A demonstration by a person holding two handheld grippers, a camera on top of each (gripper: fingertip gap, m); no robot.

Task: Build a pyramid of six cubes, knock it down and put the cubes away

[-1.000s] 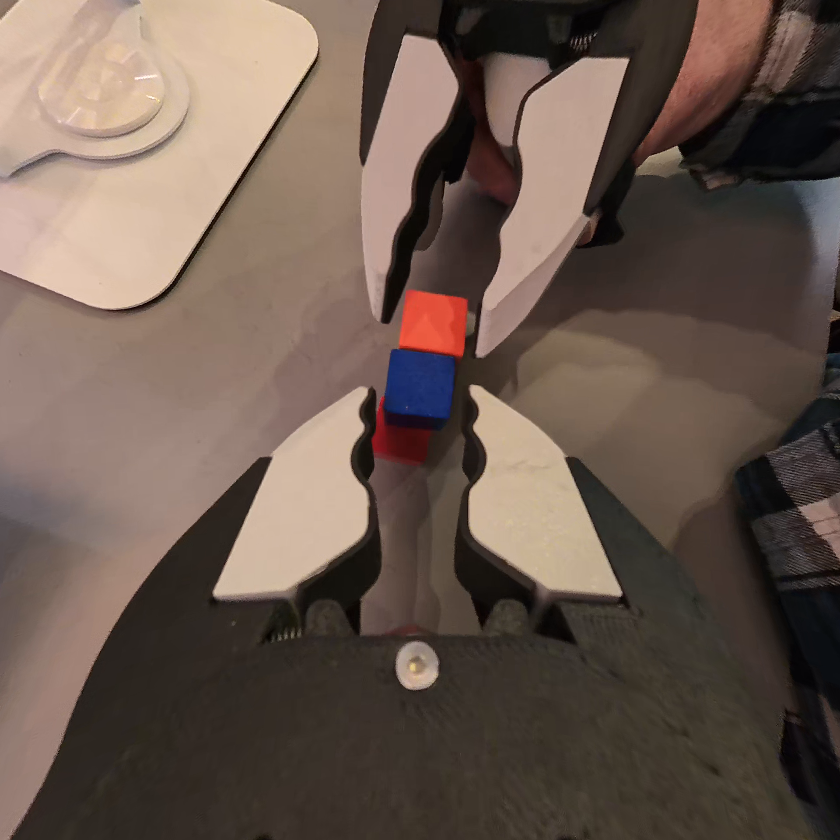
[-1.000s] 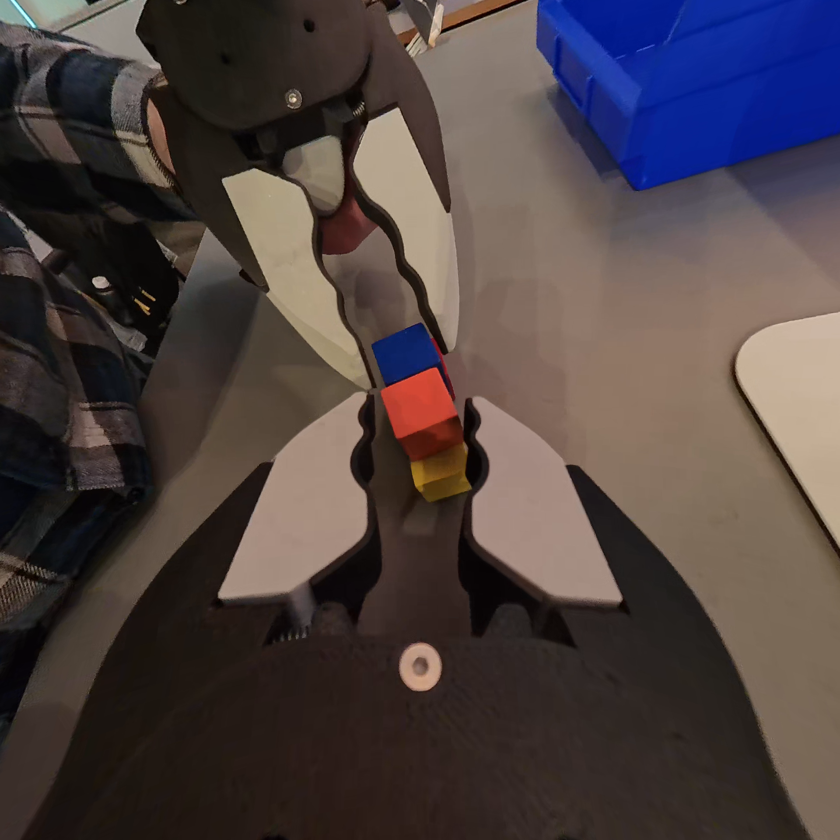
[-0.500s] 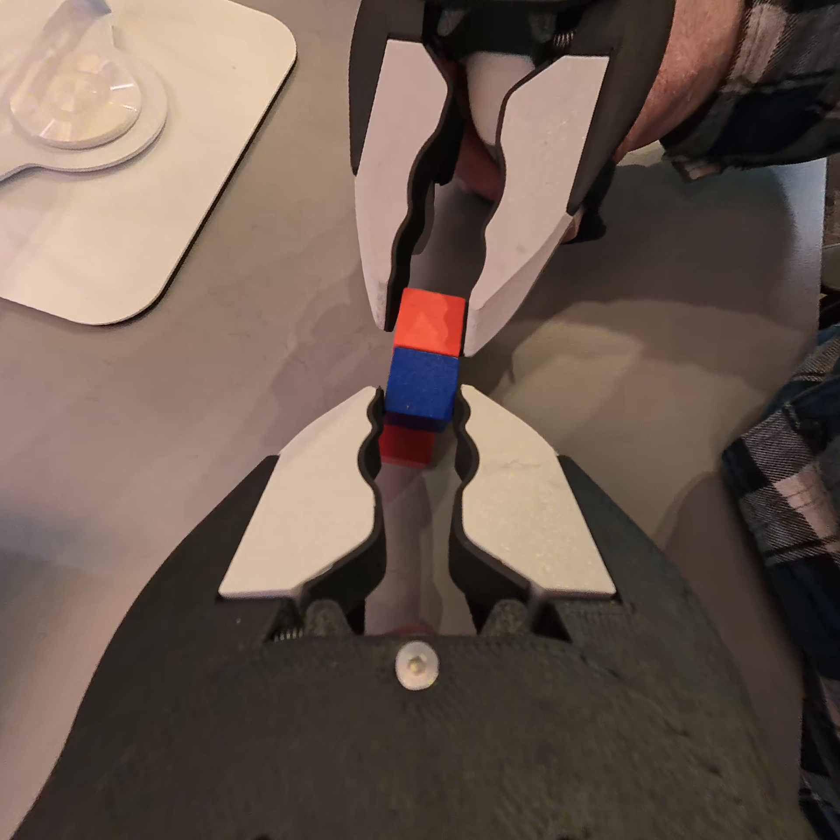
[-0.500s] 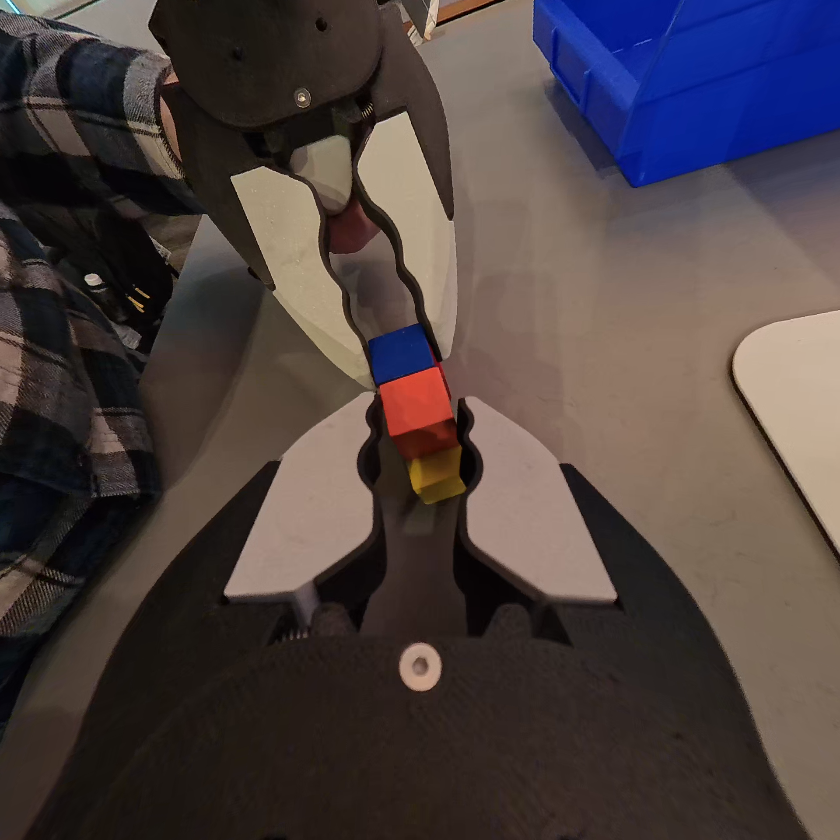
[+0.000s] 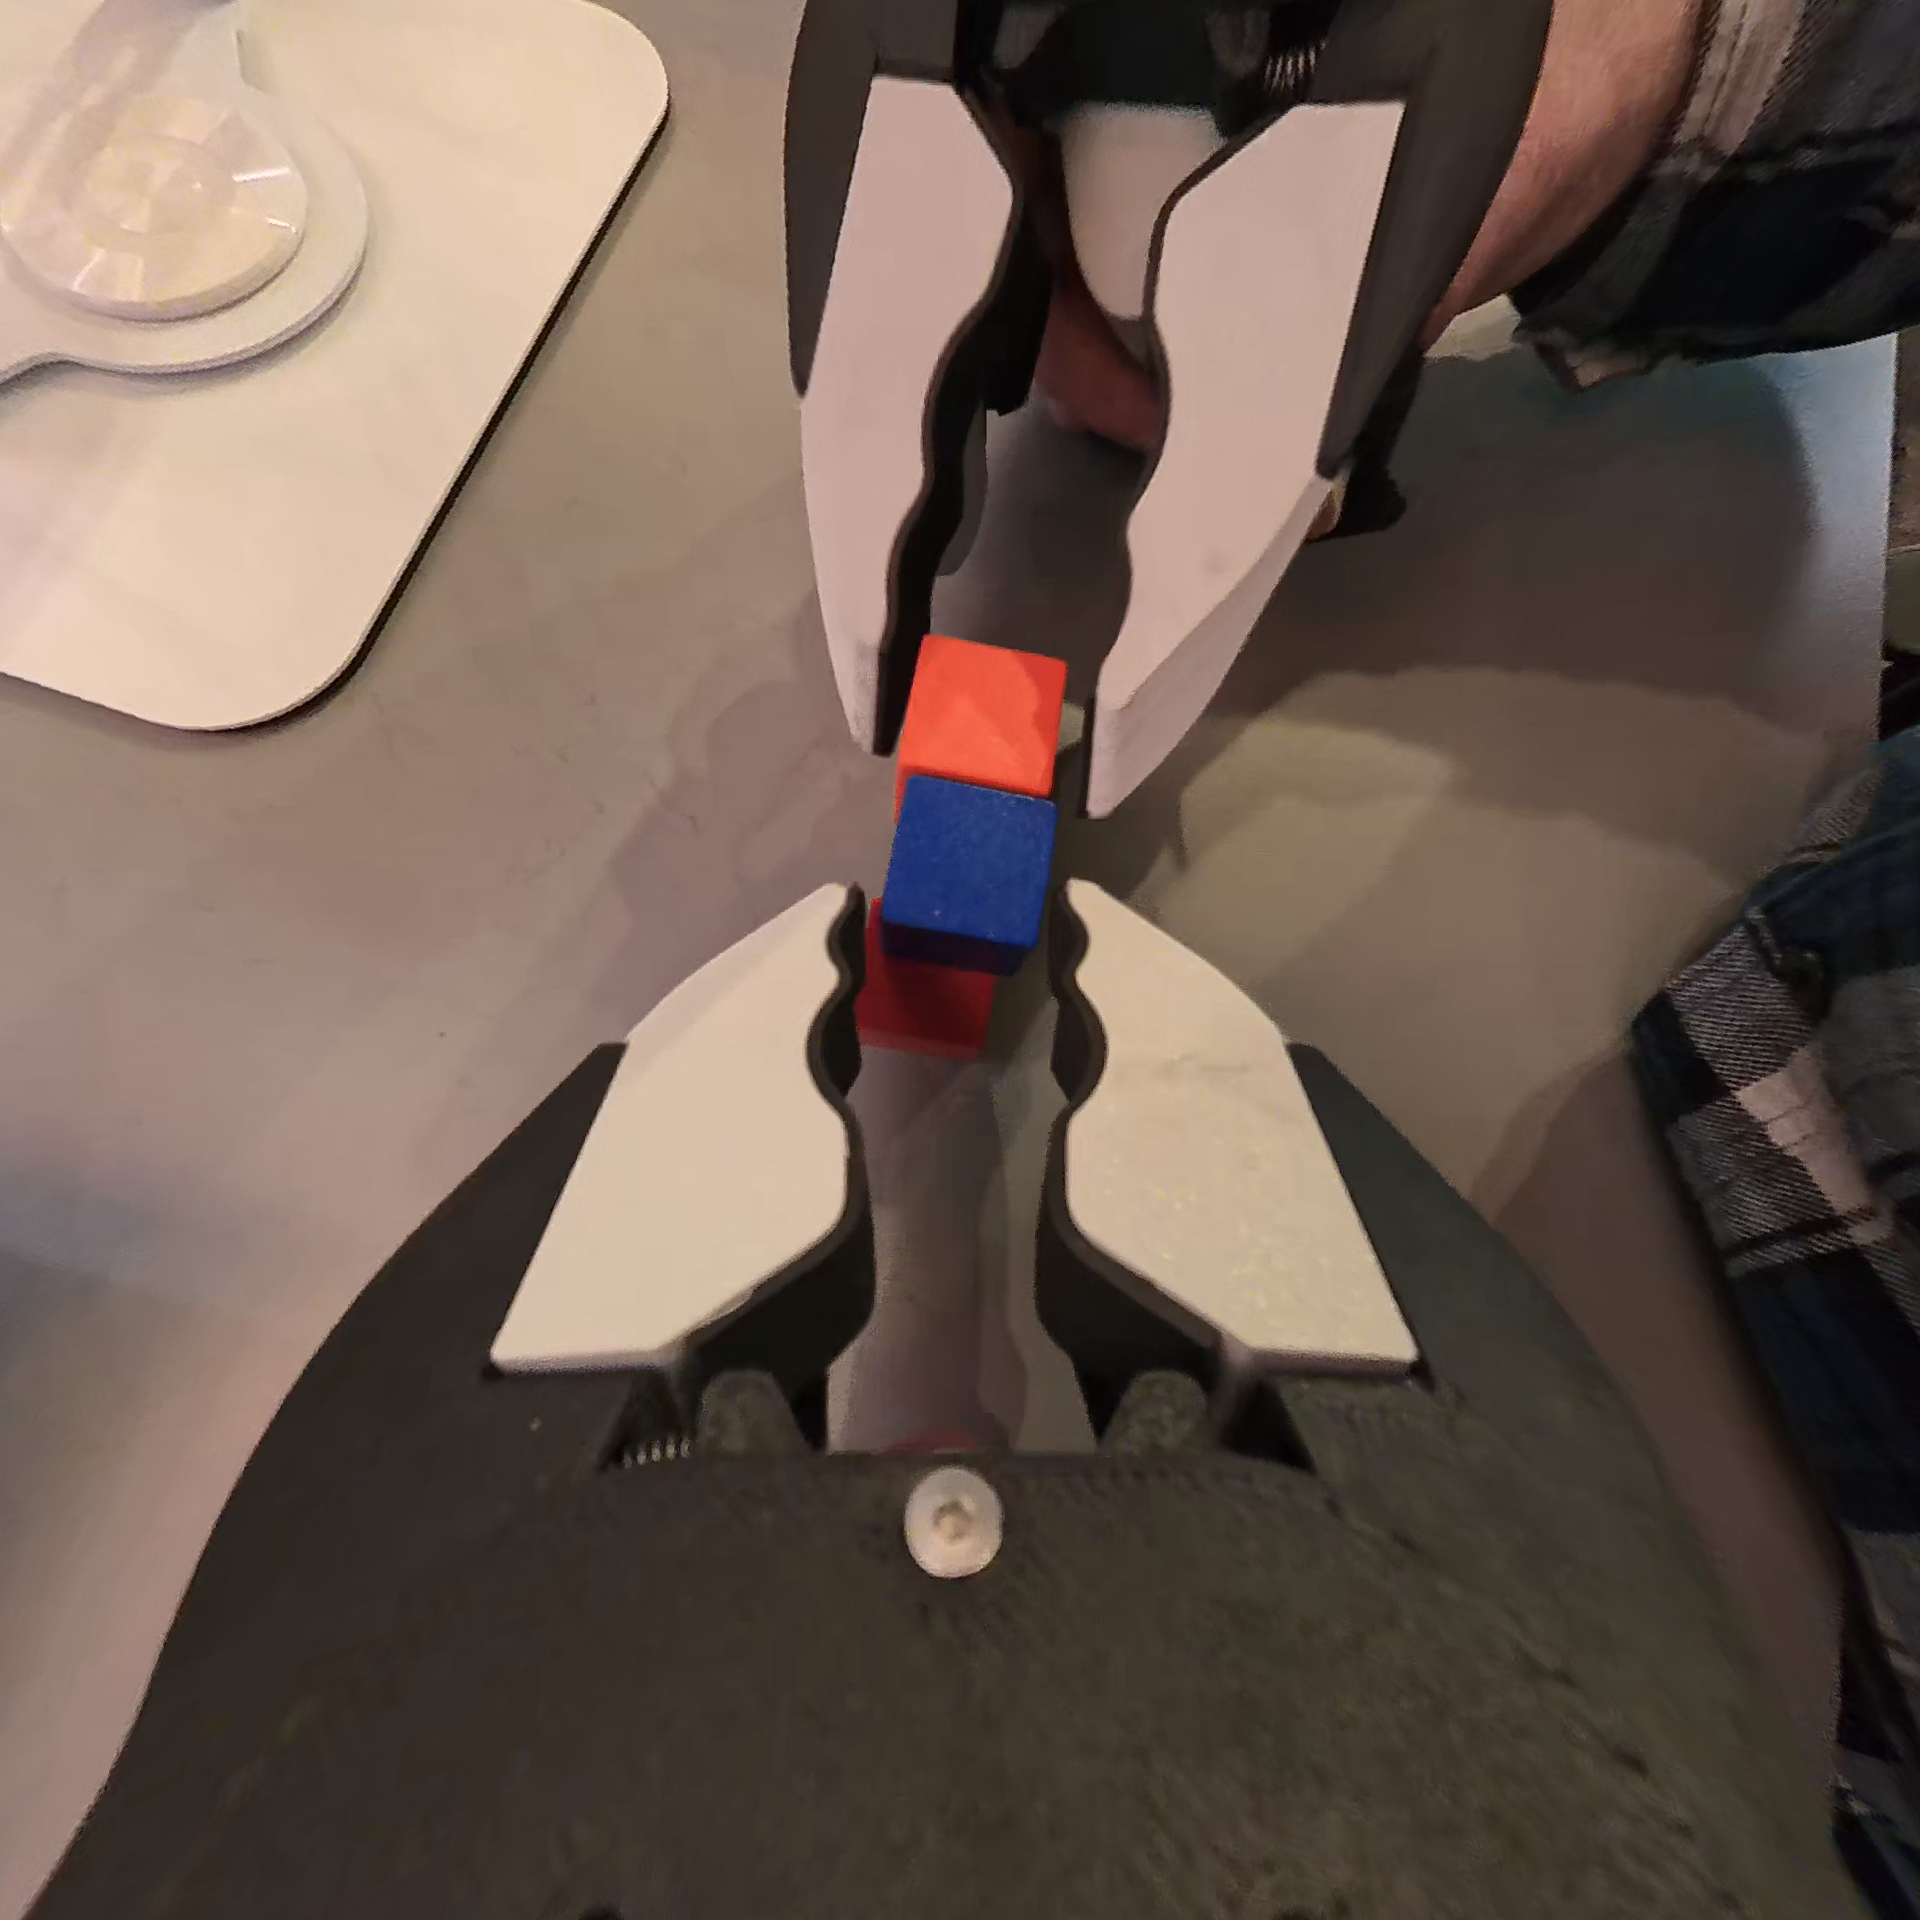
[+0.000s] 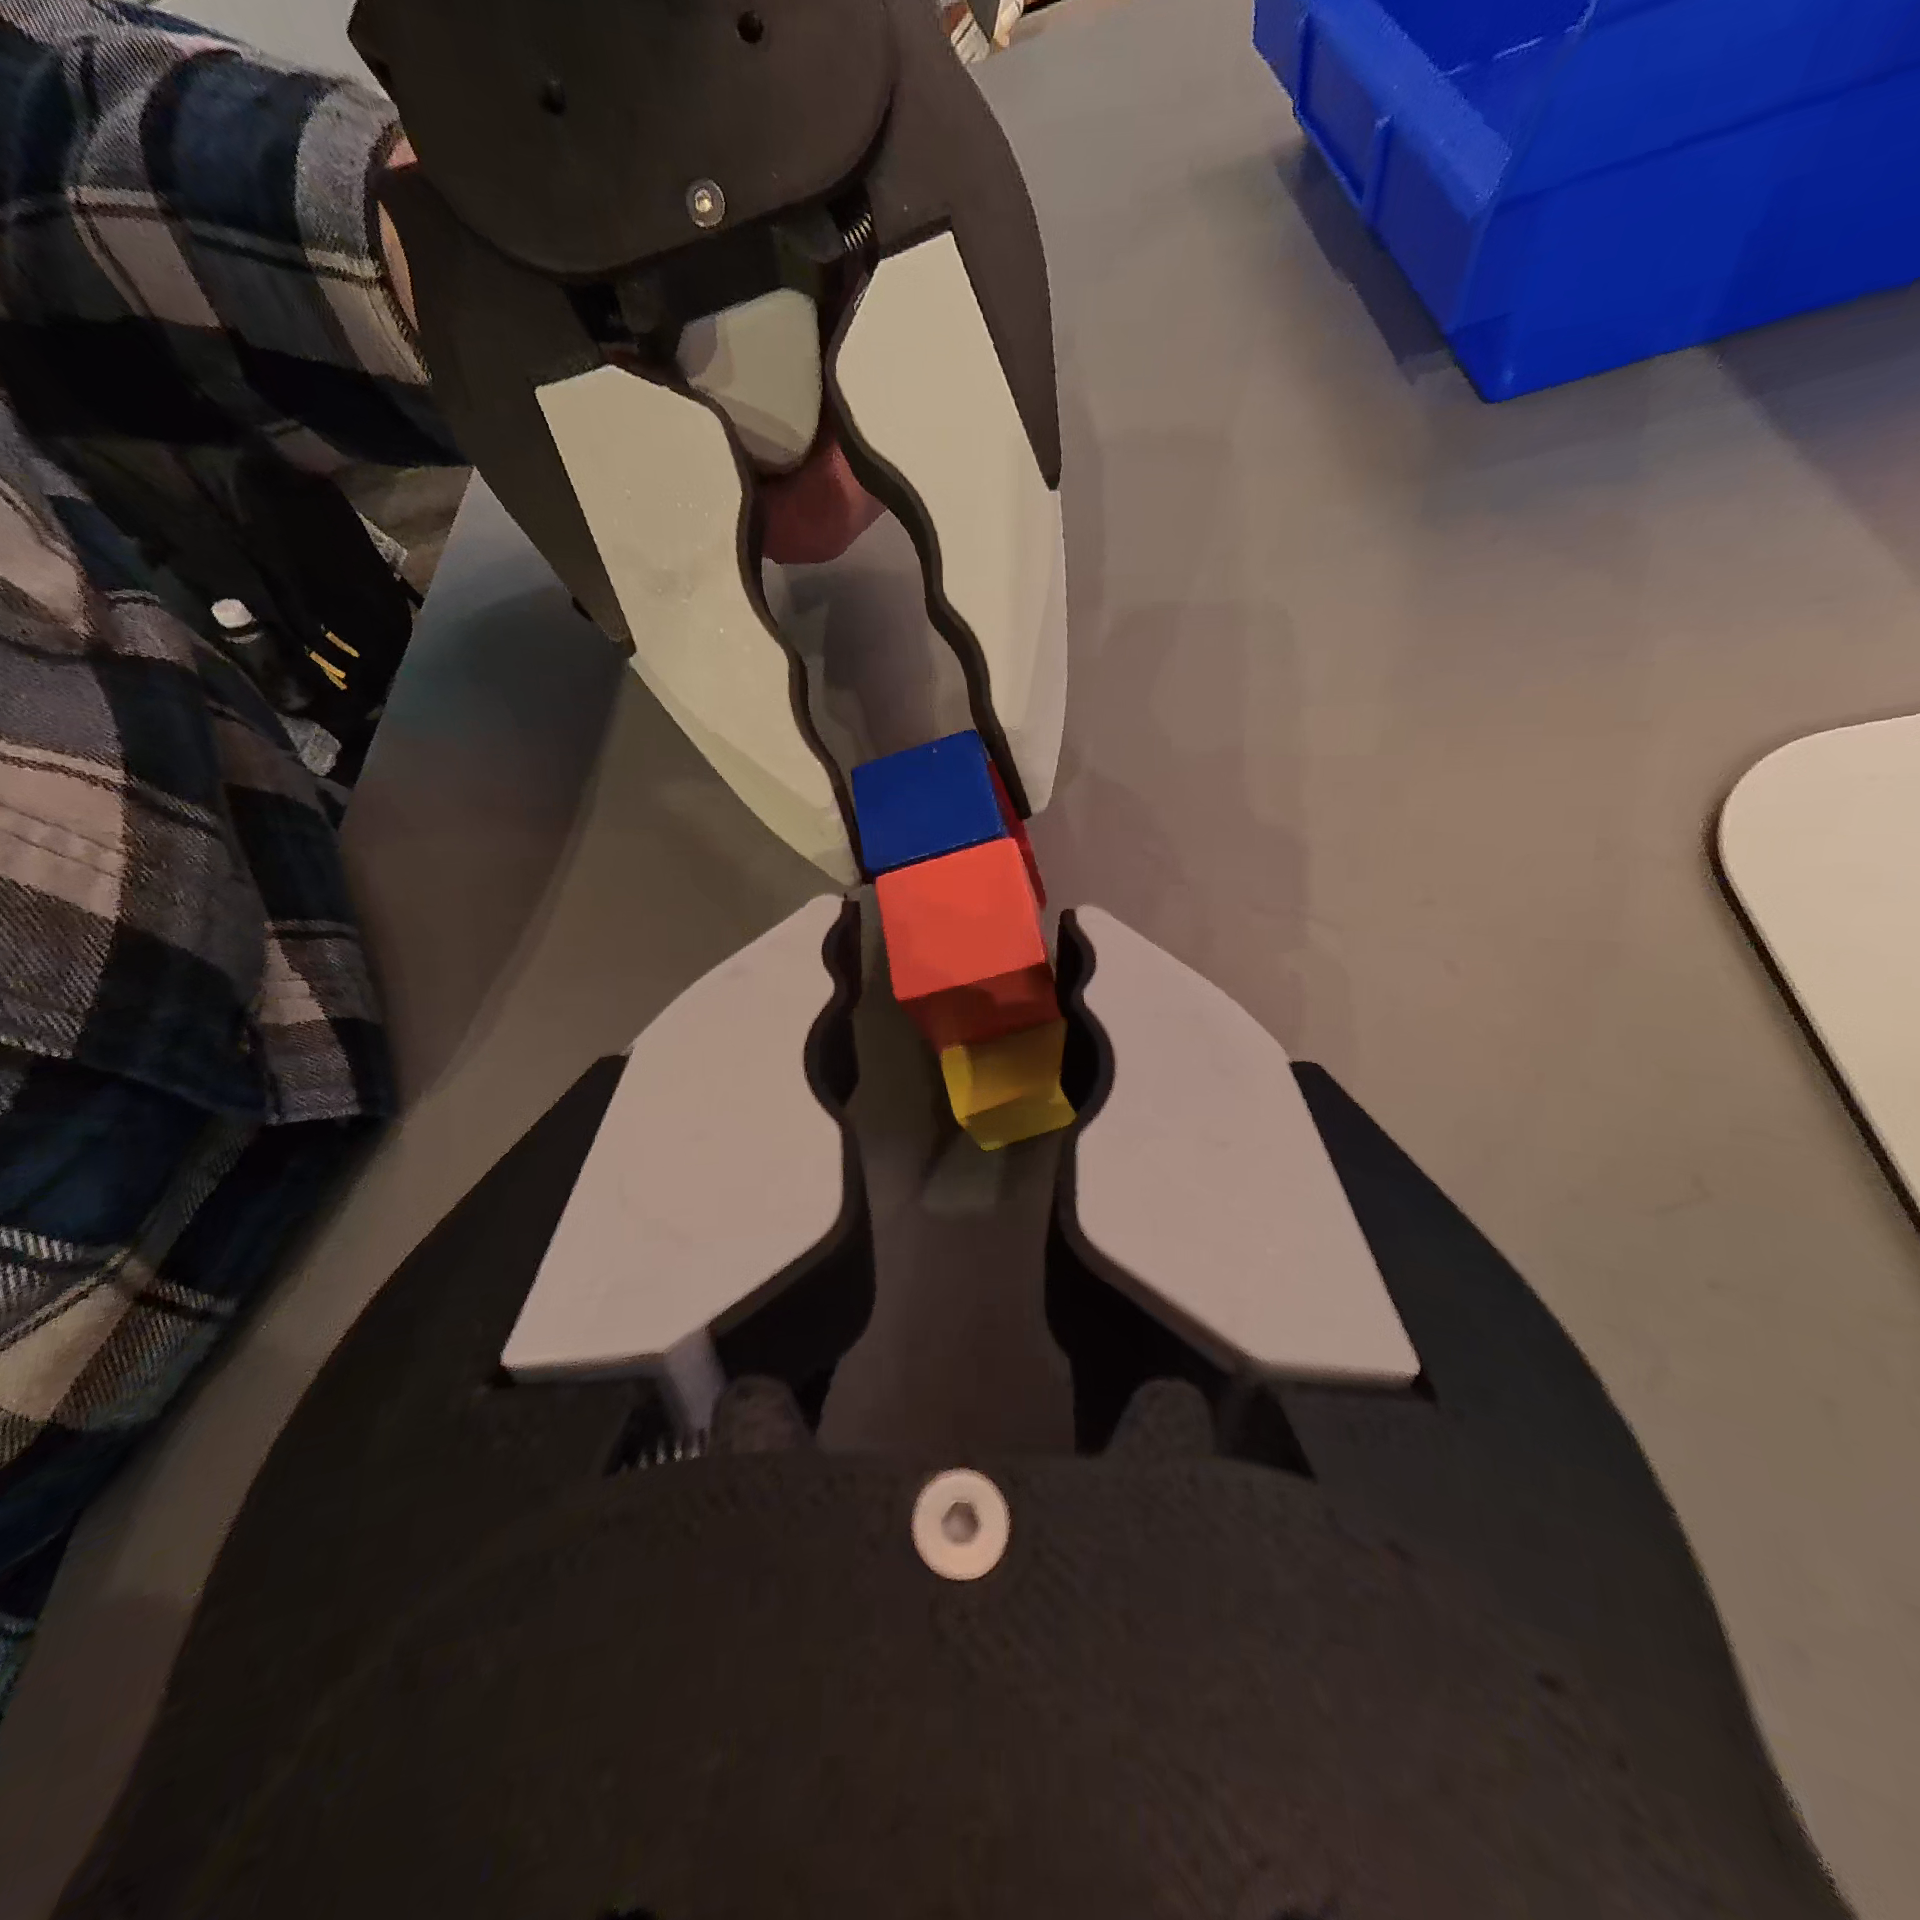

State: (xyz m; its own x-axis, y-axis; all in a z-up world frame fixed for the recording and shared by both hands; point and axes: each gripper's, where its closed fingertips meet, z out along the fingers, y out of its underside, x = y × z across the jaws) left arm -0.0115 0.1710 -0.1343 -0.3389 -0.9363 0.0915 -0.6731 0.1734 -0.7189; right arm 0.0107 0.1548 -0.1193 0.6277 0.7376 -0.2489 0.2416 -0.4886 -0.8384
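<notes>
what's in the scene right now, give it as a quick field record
upper cubes: blue cube and orange cube, side by side, touching
lower cubes seen: red cube, yellow cube
left gripper: open, straddling blue cube
right gripper: open, straddling orange cube
surface: grey table
nearby: blue bin, white mat

Both grippers flank the stack on the grey table [image 6: 1351, 675]: orange cube [image 6: 961, 920] beside blue cube [image 6: 925, 800], yellow cube [image 6: 1003, 1091] underneath, blue bin [image 6: 1621, 177] far right.
</notes>
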